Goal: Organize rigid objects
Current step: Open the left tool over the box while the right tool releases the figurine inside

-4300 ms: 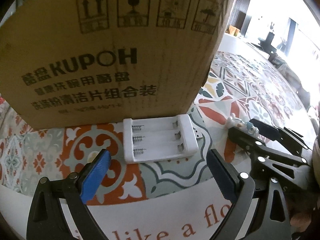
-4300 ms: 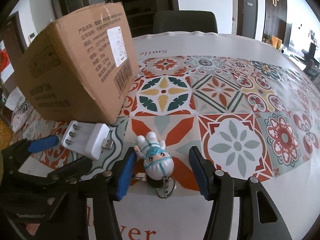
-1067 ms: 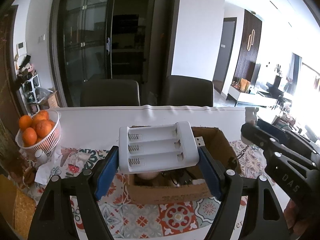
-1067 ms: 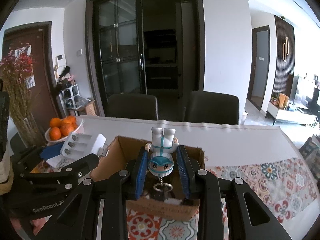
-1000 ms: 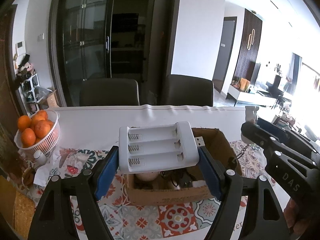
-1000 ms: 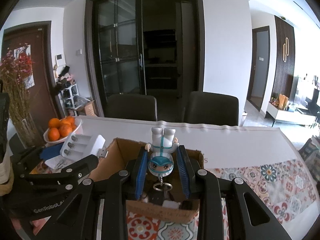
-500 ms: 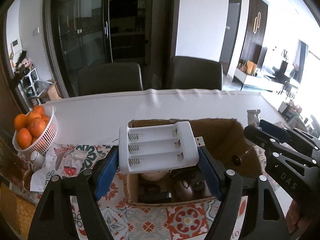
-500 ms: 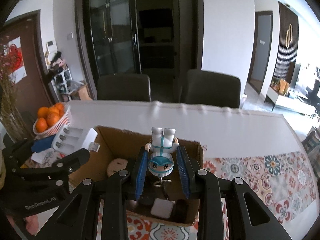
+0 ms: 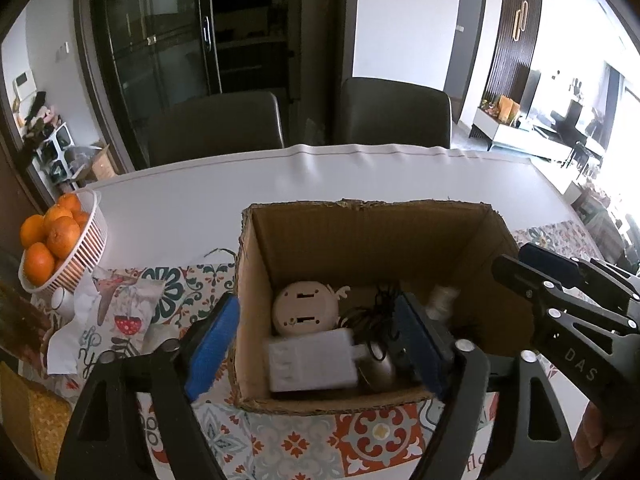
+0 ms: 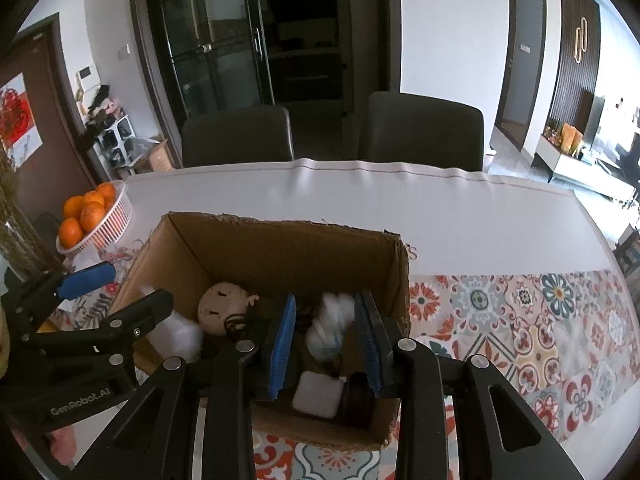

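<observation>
Cardboard box (image 9: 360, 224) on the patterned table (image 9: 304, 444), open-topped. Inside already: white battery charger (image 9: 310, 364) and blurred figurine (image 10: 330, 332). Left gripper (image 9: 320, 344) and right gripper (image 10: 325, 344) spread, empty. Seemingly little left.

left wrist: looks forward and down along its fingers, close above the open cardboard box (image 9: 360, 236) | right wrist: same downward tilt, close over the box's right part (box (image 10: 280, 248)) | shared: box interior, white fruit basket (image 9: 90, 240), two dark chairs (image 10: 236, 136), far table edge
</observation>
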{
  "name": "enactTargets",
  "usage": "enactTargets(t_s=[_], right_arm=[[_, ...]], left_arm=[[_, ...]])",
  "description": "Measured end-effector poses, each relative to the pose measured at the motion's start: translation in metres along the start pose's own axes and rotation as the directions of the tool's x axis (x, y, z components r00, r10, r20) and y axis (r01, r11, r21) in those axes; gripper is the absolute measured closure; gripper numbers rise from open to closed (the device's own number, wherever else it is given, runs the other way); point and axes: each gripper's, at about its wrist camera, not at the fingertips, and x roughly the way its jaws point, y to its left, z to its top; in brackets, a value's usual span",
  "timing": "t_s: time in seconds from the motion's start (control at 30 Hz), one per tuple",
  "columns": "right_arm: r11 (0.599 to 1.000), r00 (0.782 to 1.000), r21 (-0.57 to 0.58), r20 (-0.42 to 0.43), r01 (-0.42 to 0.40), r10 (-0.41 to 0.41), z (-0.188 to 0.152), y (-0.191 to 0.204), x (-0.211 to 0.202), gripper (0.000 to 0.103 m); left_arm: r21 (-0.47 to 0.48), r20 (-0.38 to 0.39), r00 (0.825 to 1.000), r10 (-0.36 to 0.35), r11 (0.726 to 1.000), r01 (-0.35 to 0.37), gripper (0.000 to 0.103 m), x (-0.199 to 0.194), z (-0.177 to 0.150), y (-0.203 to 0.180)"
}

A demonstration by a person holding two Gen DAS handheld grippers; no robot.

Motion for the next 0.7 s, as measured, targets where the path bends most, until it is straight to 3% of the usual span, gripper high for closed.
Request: enactTargets(t_s=[0.27,0.7], right_arm=[[0.999,0.999,0.036,0.023,0.030,-0.030,-0.010,-0.002,-0.016,0.051],[0.994,0.978,0.053,0.182,0.098,-0.106,-0.038,0.018,-0.099,0.031]], left_arm=[[-0.028,0.064,0.996,0.069,0.997,-0.068,0.012,-0.028,-0.009,0.002],[-0.088,0.214,0.970,0.116,0.991,-0.099,0.002,-0.110,-0.048,0.010]])
